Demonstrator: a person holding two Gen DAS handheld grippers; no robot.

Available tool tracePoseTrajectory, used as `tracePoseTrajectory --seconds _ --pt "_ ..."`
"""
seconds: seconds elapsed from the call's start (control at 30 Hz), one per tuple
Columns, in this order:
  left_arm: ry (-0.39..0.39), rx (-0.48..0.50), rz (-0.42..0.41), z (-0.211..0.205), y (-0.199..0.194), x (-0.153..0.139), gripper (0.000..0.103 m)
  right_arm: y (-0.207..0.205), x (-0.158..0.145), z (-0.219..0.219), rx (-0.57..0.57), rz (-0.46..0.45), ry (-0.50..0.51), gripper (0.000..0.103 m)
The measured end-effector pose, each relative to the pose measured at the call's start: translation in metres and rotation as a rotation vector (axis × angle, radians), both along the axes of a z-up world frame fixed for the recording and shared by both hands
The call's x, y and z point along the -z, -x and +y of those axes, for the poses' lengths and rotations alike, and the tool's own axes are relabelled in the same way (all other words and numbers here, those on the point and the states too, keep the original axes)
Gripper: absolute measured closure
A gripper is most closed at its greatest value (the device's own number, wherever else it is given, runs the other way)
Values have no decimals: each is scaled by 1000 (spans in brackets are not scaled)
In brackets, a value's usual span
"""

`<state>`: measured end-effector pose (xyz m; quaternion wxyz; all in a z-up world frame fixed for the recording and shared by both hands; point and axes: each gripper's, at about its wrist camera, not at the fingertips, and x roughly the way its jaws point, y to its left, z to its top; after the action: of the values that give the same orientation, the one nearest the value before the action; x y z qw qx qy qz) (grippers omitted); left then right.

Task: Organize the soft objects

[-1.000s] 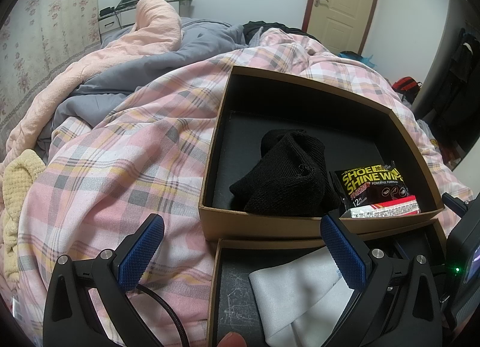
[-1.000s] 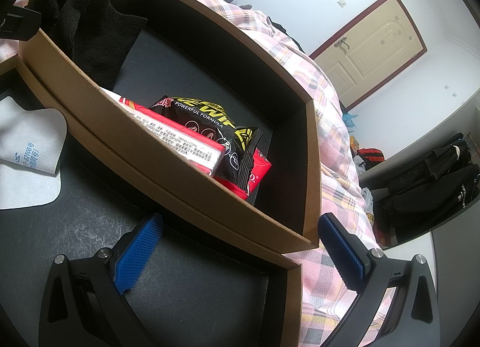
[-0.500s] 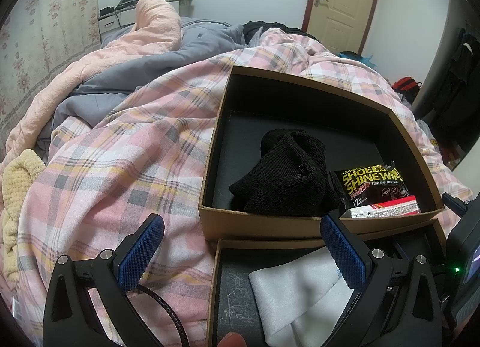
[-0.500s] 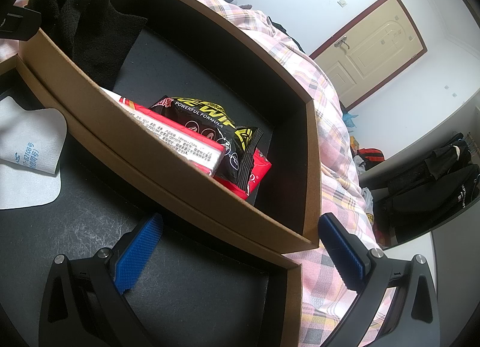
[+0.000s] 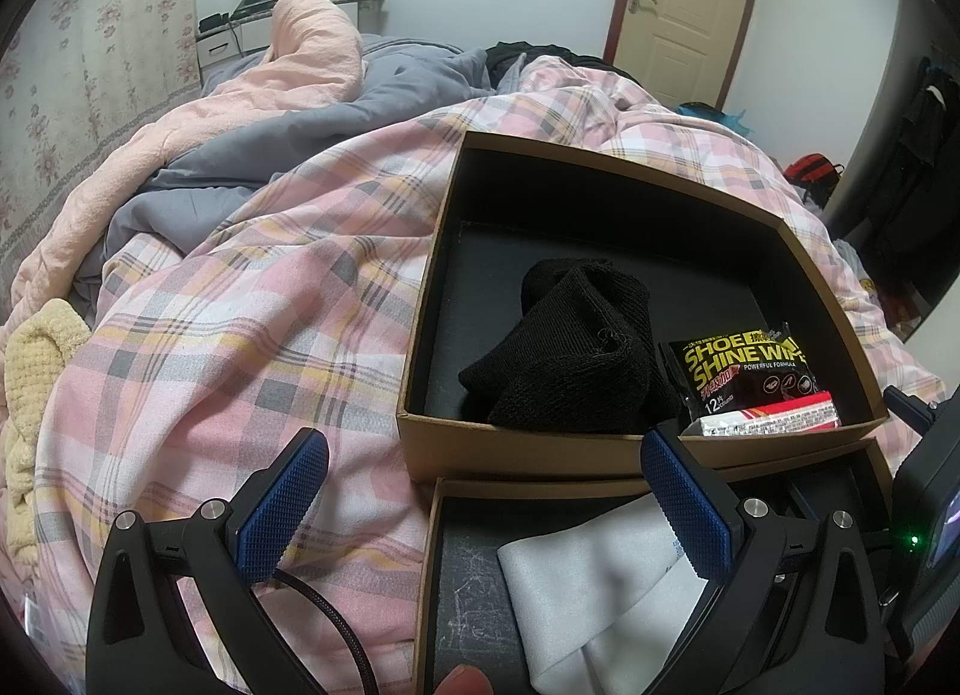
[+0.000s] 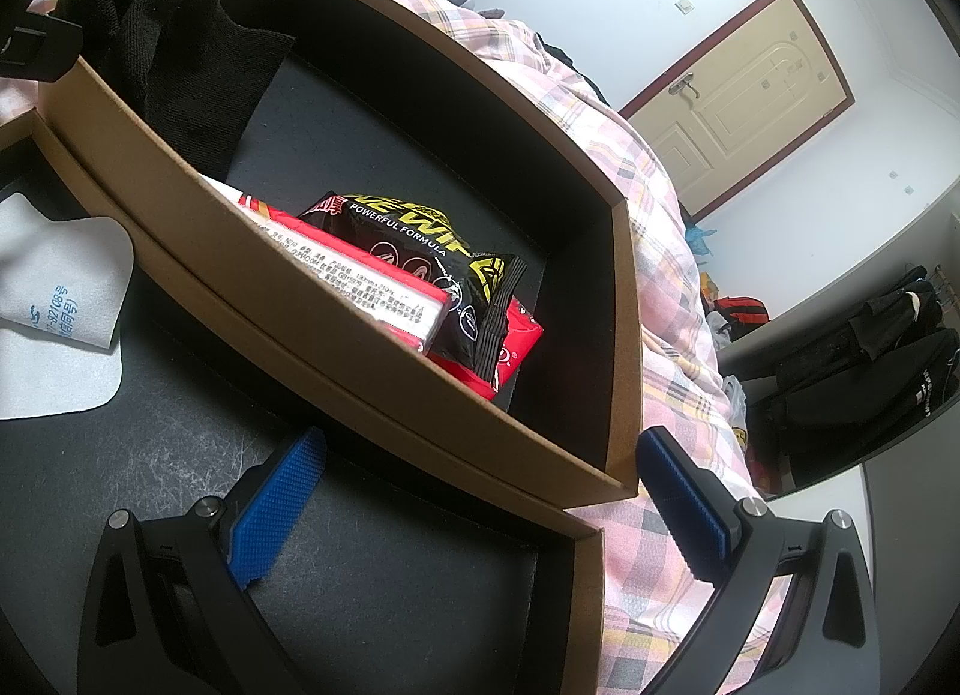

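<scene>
Black ribbed knit sock (image 5: 570,347), crumpled, lay in the brown cardboard box (image 5: 522,437) with matte black lining, on the pink plaid quilt (image 5: 240,323) of the bed. Beside it: glossy black packet (image 5: 744,371) printed "SHOE SHINE WIPES, POWERFUL FORMULA", over a red-and-white pack (image 5: 774,422). Nearer, a shallow cardboard lid (image 6: 360,575) held a smooth grey cloth (image 5: 594,581) with blue print. Left hand-held gripper (image 5: 480,506) and right hand-held gripper (image 6: 480,506): both spread wide, empty, blue pads studded.

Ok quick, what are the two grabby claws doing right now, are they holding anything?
Left gripper: open, holding nothing, hovering by the near edge of the cardboard box.
Right gripper: open, holding nothing, over the box lid.
</scene>
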<state>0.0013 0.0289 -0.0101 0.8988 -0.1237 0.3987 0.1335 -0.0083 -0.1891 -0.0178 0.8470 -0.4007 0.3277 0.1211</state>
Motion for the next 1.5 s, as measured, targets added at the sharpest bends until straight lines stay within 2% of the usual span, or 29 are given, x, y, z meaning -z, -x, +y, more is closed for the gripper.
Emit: tracePoseTrajectory --seconds 0.87,1.17,1.27,1.37,1.43,1.5 --pt "0 0 0 0 0 0 0 0 0 0 0 0 0 1" --pt "-46 12 -38 -6 5 -6 0 7 -4 2 -28 -10 -20 1" --pt "-73 21 -53 -9 9 -9 0 16 -13 4 -80 -4 -71 1" --pt "-114 34 -68 -17 13 -13 0 16 -31 -2 -99 17 -177 1" --pt "-137 50 -78 -21 17 -15 0 10 -49 -15 -99 62 -307 1" --pt "-124 65 -83 -23 16 -15 0 2 -67 -27 -105 97 -430 1"
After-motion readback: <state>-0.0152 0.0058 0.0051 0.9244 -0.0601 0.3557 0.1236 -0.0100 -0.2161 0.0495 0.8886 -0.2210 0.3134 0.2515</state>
